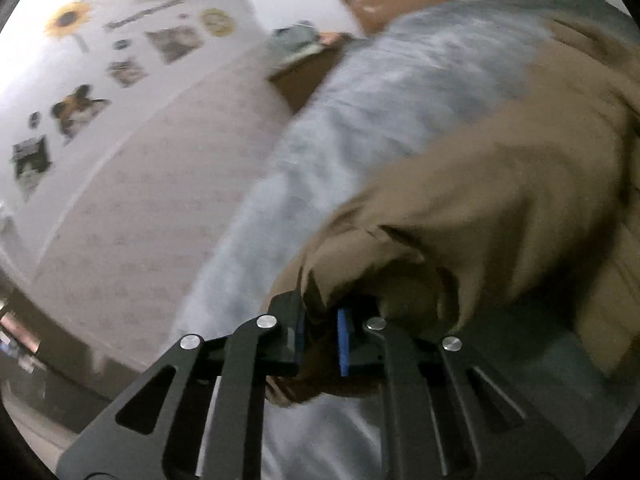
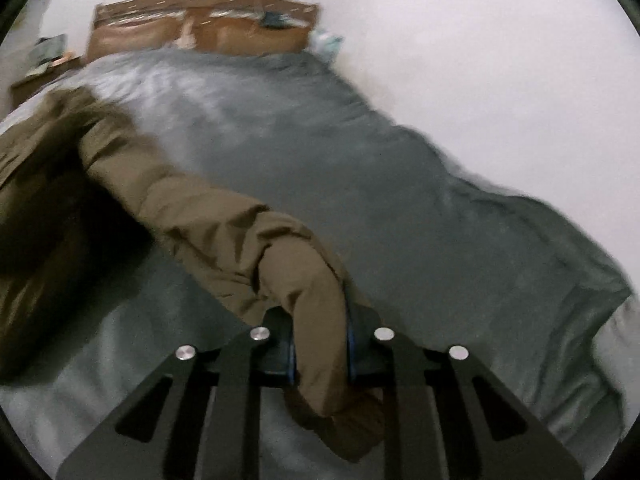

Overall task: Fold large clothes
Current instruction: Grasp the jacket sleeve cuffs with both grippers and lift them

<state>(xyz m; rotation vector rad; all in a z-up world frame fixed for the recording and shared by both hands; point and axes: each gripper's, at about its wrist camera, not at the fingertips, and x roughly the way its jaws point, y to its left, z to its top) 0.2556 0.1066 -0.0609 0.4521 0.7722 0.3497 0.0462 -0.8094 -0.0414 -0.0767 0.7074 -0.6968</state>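
The brown jacket (image 2: 224,236) is matt woven cloth, creased. Under it, the grey bedsheet (image 2: 360,184) is soft, wrinkled fabric. Behind the sheet, the headboard (image 2: 208,28) looks like scuffed wood. The right gripper (image 2: 320,344) is matt black with shiny metal pins.

My left gripper (image 1: 320,336) is clamped on brown cloth (image 1: 480,208); my right gripper (image 2: 320,344) pinches a sleeve (image 2: 224,232).
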